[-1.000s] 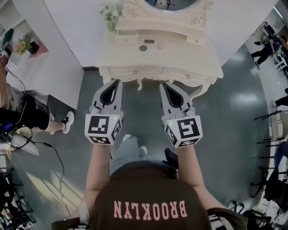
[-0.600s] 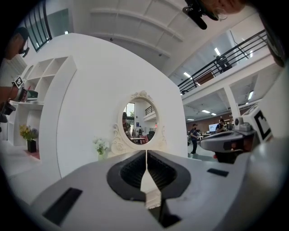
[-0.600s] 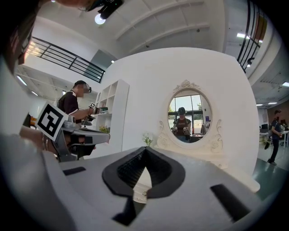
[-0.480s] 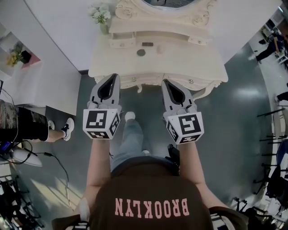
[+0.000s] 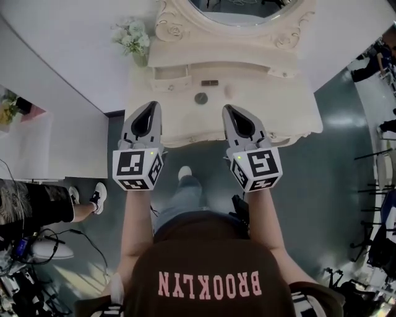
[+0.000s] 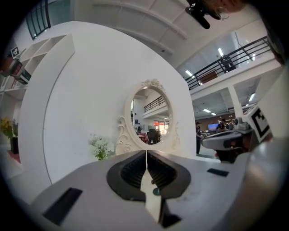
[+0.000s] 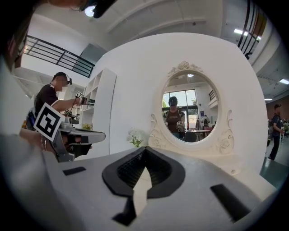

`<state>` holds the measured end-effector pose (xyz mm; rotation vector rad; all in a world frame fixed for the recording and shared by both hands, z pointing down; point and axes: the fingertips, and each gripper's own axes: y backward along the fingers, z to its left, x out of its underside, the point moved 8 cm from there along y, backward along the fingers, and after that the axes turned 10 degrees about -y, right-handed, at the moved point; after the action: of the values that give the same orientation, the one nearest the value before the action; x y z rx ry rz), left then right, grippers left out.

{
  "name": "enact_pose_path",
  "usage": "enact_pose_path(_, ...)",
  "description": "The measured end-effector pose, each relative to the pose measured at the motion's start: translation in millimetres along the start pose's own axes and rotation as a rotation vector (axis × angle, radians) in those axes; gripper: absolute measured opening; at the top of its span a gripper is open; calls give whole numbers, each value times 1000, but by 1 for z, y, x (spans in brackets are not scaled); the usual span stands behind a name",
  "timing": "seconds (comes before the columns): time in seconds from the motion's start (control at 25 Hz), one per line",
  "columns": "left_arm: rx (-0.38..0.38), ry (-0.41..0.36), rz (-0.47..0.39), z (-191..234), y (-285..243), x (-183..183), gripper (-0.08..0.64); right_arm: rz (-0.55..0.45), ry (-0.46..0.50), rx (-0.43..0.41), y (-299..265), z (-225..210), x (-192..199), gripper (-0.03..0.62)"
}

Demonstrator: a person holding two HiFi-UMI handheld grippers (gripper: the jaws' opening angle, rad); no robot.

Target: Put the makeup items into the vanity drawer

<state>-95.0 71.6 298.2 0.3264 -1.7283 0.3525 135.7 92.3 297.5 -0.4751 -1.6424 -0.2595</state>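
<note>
Plainly, neither gripper was ready to take anything. The left gripper (image 5: 150, 110) and the right gripper (image 5: 230, 111) both had their jaws pressed together with nothing between them, as each gripper view confirmed. The makeup items lay untouched on the desk (image 5: 291, 111), beyond the jaw tips: a small round dark piece (image 5: 201, 98), a dark oblong one (image 5: 209, 83) behind it, and a pale thing (image 5: 228, 93) too small to name. No drawer looked open, and the small upper drawer (image 5: 171, 79) sat flush in its frame.

The likely trouble was a low, flat item skidding across the smooth top if shut or half-opened jaws nudged it rather than straddled it. The drawer knobs were tiny, so a pinch could slip off. The flower vase (image 5: 137, 46) stood near the left side of the desk — a wide swing of that arm could tip it. Coming in too briskly could also knock the jaw tips against the desk's front edge.

A second earlier the grippers hung over bare floor, short of the desk — now their tips overlapped its front edge. The desk and mirror (image 5: 247, 12) filled more of the head view. The jaws were as tightly closed as before.
</note>
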Motion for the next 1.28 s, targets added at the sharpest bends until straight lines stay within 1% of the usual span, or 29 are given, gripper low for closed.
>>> enact_pose_path(0.28,-12,42,22,71,-58,18,8,45,-3,32,-84,-10,-3,-8)
enact_pose_path(0.4,-8,57,36,89,-75,28,9,88,2,57,-108,-15,1,-8)
enact_pose_path(0.52,-2,65,59,100,-86,37,8,114,-25,70,-124,-20,7,-8)
enact_pose_path(0.68,1,83,90,110,-101,51,8,171,-49,58,-142,-29,19,-8)
enact_pose_path(0.88,15,101,154,109,-119,75,8,237,-113,66,-162,-46,46,-8)
enact_pose_path(0.96,19,111,185,107,-124,88,8,284,-127,64,-169,-52,60,-8)
enact_pose_path(1.2,11,151,272,104,-139,124,9,448,-145,24,-191,-71,102,-6)
enact_pose_path(1.24,13,153,286,104,-141,129,9,474,-158,15,-194,-74,109,26)
enact_pose_path(1.28,14,157,299,104,-143,134,9,502,-170,5,-197,-75,116,112)
